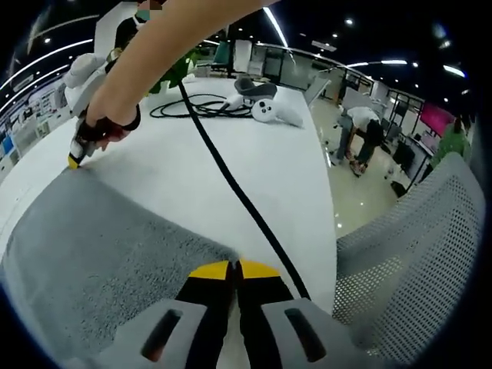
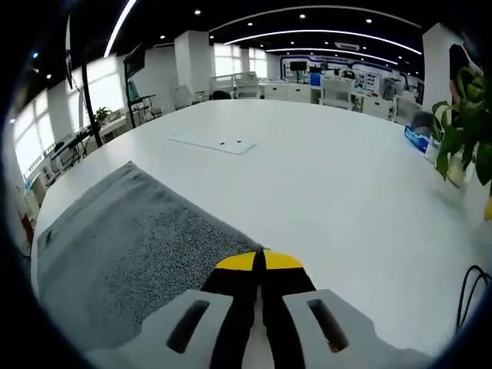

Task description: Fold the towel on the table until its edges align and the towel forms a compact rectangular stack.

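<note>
A grey towel [image 1: 100, 254] lies flat on the white table [image 1: 261, 169]. My left gripper [image 1: 234, 270] has its yellow-tipped jaws shut on the towel's near corner. At the towel's far corner, a person's arm holds my right gripper [image 1: 74, 159], its tip down on the cloth. In the right gripper view the towel [image 2: 131, 246] spreads out to the left. There my right gripper [image 2: 260, 261] is shut on the corner that reaches its tips.
A black cable [image 1: 231, 181] runs across the table past the towel to a coil beside white controllers [image 1: 269, 109]. A grey mesh chair [image 1: 415, 261] stands off the table's right edge. A flat white sheet [image 2: 214, 142] and a plant [image 2: 461, 131] sit farther off.
</note>
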A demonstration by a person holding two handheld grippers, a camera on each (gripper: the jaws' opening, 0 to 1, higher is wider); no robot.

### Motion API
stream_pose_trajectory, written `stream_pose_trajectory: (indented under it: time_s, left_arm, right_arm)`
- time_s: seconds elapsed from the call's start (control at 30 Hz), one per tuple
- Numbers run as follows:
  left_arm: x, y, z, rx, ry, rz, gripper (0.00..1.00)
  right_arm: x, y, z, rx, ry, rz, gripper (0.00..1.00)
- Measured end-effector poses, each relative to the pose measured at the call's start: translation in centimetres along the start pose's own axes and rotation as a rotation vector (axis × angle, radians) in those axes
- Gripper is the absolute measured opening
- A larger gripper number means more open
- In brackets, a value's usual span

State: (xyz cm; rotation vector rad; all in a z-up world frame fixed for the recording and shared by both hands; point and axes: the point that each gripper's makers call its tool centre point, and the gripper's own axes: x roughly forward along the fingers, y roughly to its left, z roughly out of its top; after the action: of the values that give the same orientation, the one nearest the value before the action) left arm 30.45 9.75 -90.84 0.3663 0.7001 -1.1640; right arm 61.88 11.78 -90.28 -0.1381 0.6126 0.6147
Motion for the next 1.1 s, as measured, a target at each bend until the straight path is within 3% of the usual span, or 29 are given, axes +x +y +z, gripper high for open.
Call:
stream_pose_trajectory:
  time_s: [0.07,0.17,0.37,0.9,1.1]
  left_arm:
    - [-0.3,-0.1,0.4,0.014,-0.01,0.0,0.03]
    - [-1.0,-0.1,0.9,-0.002,-0.03,0.009,0.03]
    - [-2.8,0.1,2.0,-0.019,-0.069,0.037,0.03]
    - [-7.8,0.9,2.6,0.008,-0.118,0.122,0.03]
    - [-9.5,1.4,2.9,-0.028,-0.159,0.151,0.03]
  right_arm:
    - [-0.3,0.1,0.5,0.058,-0.014,0.0,0.0]
    - [0.0,-0.4,1.5,0.009,-0.012,0.009,0.0]
    - [0.0,-0.9,3.2,-0.01,-0.022,0.015,0.0]
    - [-1.6,1.4,8.2,-0.009,-0.068,0.015,0.0]
    - [-1.7,3.0,9.7,-0.004,-0.079,0.016,0.0]
